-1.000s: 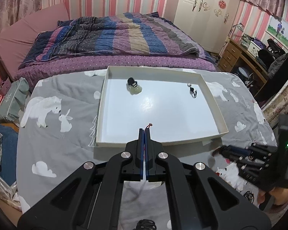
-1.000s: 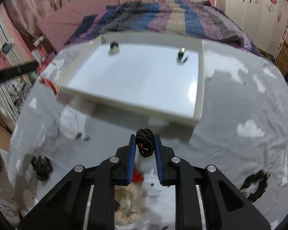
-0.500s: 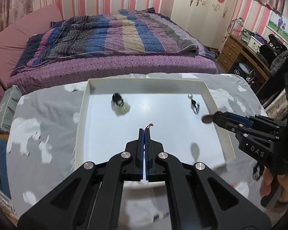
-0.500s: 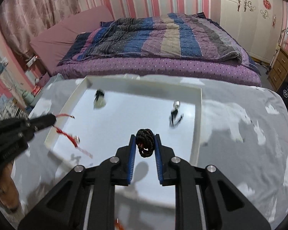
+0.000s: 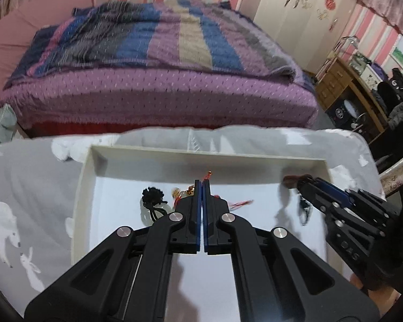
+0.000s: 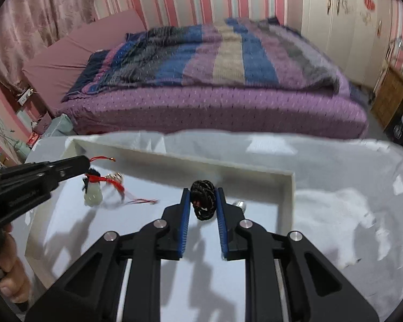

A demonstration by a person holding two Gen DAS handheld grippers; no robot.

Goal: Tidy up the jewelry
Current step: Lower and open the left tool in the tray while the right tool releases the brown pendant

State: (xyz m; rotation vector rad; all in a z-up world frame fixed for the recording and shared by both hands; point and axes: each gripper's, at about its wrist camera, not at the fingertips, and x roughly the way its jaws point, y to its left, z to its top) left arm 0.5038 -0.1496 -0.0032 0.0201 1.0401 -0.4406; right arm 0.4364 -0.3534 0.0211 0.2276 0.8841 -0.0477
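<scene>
A white tray lies on the grey cloth; it also shows in the right wrist view. My left gripper is shut on a red cord charm that hangs over the tray's far left part, above a pale jade pendant with a black knot. My right gripper is shut on a black braided bracelet, held over the tray's far right part. A small dark and silver piece lies in the tray beneath the right gripper.
A bed with a striped blanket stands just beyond the cloth-covered surface. A wooden desk is at the right.
Both grippers have moved forward over the tray toward its far wall. The red cord charm now hangs next to the jade pendant, the bracelet near the far right corner.
</scene>
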